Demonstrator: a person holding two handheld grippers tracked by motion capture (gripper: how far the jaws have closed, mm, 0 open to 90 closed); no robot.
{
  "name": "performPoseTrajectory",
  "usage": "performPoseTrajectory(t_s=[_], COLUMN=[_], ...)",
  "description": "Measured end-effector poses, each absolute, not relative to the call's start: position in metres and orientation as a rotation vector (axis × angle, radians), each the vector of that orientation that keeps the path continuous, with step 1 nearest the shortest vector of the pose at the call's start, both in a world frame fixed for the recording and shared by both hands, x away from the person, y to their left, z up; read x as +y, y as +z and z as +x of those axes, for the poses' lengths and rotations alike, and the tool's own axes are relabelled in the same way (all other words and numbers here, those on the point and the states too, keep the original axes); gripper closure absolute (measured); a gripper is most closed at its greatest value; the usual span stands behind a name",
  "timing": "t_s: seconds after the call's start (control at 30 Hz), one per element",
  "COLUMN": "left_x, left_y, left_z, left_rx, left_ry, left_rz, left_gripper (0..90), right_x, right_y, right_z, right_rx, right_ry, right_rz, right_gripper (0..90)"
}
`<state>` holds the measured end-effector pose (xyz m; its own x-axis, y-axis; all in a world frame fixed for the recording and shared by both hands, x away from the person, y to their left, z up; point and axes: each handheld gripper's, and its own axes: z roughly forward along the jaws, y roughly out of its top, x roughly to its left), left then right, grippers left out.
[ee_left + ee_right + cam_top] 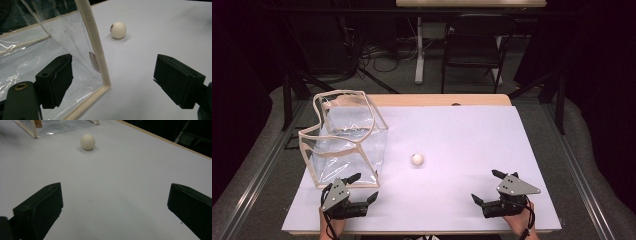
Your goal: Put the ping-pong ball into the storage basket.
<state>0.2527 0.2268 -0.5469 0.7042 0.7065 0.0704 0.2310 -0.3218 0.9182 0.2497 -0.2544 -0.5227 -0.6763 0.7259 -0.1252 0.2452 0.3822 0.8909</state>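
Both tools sit at the near edge of the white worktop (462,130): the left hand-held gripper (361,187), jaws wide apart and empty, lies just beside the near corner of the clear plastic bag (344,142), and the right hand-held gripper (488,186), jaws likewise spread and empty, rests well to the right of that bag. Just right of the bag, apart from it and beyond both tools, a small white ball (417,159) lies on the bare worktop; the bag itself stands open, its cream-trimmed rim uppermost.

Both hand-held grippers (360,187) (486,186) wide apart-jawed.
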Motion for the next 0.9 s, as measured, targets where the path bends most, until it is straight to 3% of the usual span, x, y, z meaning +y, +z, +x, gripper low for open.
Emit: performPoseTrajectory(t_s=[0.9], left_x=[0.228], left_y=[-0.549], left_z=[0.248], left_rx=[0.747], left_ry=[0.572], left_rz=[1.901], left_gripper=[15.9], right_x=[-0.234], right_y=[-0.514], right_z=[0.262], right_rx=[2.204], right_ry=[1.209], right_rz=[0.833], right_gripper=[0.0])
